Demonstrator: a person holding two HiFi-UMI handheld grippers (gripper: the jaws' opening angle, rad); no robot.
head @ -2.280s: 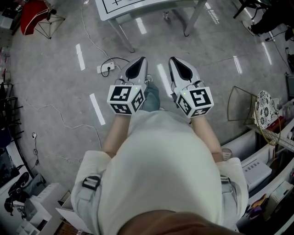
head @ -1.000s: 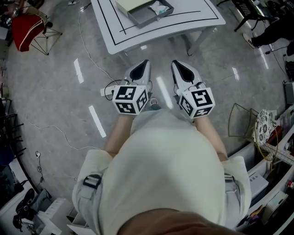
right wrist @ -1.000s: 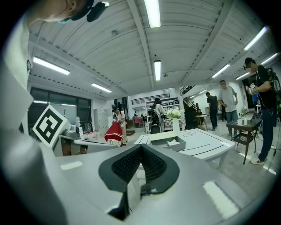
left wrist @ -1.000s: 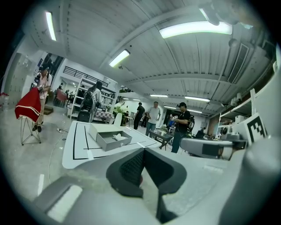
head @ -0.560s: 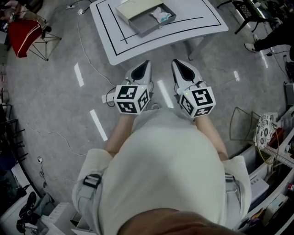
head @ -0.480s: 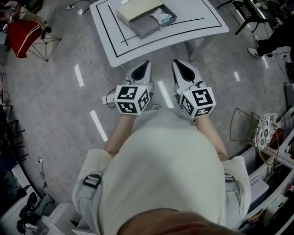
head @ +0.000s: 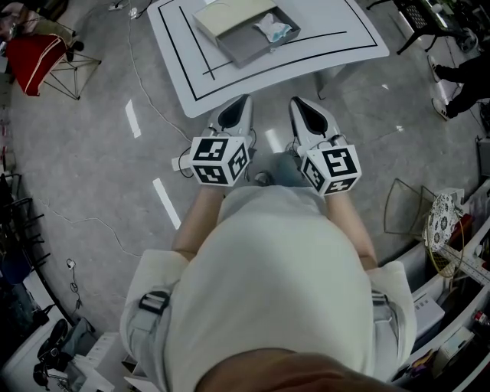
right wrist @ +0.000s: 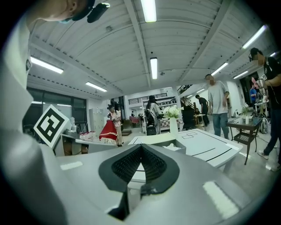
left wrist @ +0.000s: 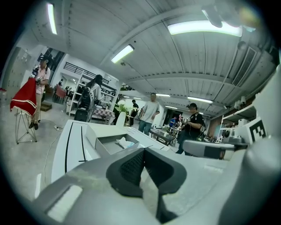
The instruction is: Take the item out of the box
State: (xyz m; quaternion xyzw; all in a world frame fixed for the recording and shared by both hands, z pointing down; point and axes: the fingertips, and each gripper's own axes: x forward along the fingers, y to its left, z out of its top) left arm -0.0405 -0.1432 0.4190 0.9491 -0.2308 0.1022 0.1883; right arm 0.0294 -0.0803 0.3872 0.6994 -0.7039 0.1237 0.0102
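Observation:
A white table (head: 337, 46) with a black border line stands ahead of me. On it sits an open grey box (head: 246, 47) with a beige lid (head: 230, 17) lying against it. A crumpled white and pale blue item (head: 274, 29) lies inside the box. My left gripper (head: 236, 113) and right gripper (head: 305, 115) are held side by side before my body, short of the table's near edge, both shut and empty. In the left gripper view the box (left wrist: 109, 145) and item (left wrist: 124, 142) lie beyond the shut left gripper (left wrist: 143, 151). The right gripper view shows the box (right wrist: 167, 141) past the shut right gripper (right wrist: 141, 147).
A red cloth on a folding stand (head: 42, 42) is at the far left. A power strip with a cable (head: 182, 161) lies on the floor by my left gripper. A wire frame (head: 406, 200) and crowded shelves (head: 452, 306) fill the right side. Several people (left wrist: 150, 113) stand beyond the table.
The table and box have come further into the head view and nearer to the grippers. Both grippers stay shut in the same pose before my body.

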